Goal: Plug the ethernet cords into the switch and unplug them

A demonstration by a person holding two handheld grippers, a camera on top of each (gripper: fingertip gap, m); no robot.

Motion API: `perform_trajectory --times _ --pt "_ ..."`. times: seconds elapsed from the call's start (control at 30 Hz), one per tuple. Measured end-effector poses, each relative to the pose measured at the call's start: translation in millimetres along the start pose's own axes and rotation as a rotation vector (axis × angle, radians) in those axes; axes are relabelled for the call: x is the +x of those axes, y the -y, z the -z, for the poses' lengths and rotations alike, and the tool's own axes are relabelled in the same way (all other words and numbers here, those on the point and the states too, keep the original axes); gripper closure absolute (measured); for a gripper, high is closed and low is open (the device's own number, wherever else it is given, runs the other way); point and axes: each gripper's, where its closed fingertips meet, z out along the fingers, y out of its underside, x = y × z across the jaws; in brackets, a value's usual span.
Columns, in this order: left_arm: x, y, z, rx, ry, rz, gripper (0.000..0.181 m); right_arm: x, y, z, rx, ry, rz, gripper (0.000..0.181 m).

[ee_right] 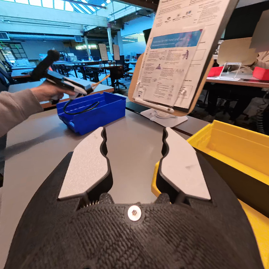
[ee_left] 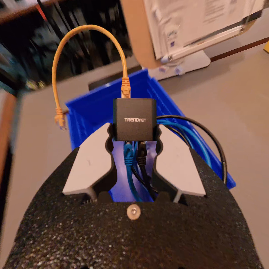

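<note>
My left gripper (ee_left: 134,131) is shut on a small black switch (ee_left: 134,115) and holds it above the blue bin (ee_left: 93,110). An orange cord (ee_left: 87,29) is plugged into the switch's far side and arcs up, its free plug (ee_left: 60,120) hanging at the left. A blue cord (ee_left: 128,157) and a black cord (ee_left: 141,155) are plugged into the near side and loop to the right. My right gripper (ee_right: 133,131) is open and empty over the grey table (ee_right: 131,145). The left gripper (ee_right: 81,88) also shows in the right wrist view, held over the blue bin (ee_right: 93,115).
A yellow bin (ee_right: 227,152) stands at the right beside my right gripper. A paper stand (ee_right: 170,72) with sheets sits behind the blue bin on a white base. A person's sleeve (ee_right: 16,107) reaches in from the left. Other tables and chairs stand farther back. About 50 cm separates my left fingertips from my right.
</note>
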Motion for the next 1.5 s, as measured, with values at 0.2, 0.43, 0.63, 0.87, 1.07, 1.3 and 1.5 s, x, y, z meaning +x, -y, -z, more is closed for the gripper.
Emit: perform_trajectory --times 0.2,0.43,0.63,0.87,1.07,1.3,1.5 --pt "61 63 76 0.154 -0.050 -0.319 0.126 -65 0 -32 -0.003 0.145 0.181 0.104" --pt "175 108 173 0.315 -0.292 -0.559 0.125 -167 10 -52 0.121 0.380 0.319 0.090" --pt "204 162 254 0.503 -0.281 -0.596 0.125 -195 29 -35 0.203 0.391 0.336 0.092" --pt "264 121 236 0.441 -0.470 -0.638 0.125 -186 64 10 0.301 0.379 0.282 0.096" --pt "327 30 158 0.333 -0.821 -0.641 0.125 -170 20 -7 0.306 0.505 0.084 0.110" --pt "353 -5 127 0.350 -1.016 -0.499 0.126 -169 -32 -42 0.299 0.540 0.022 0.109" --pt "355 -10 126 0.354 -1.128 -0.425 0.126 -176 -36 -43 0.378 0.606 0.029 0.121"
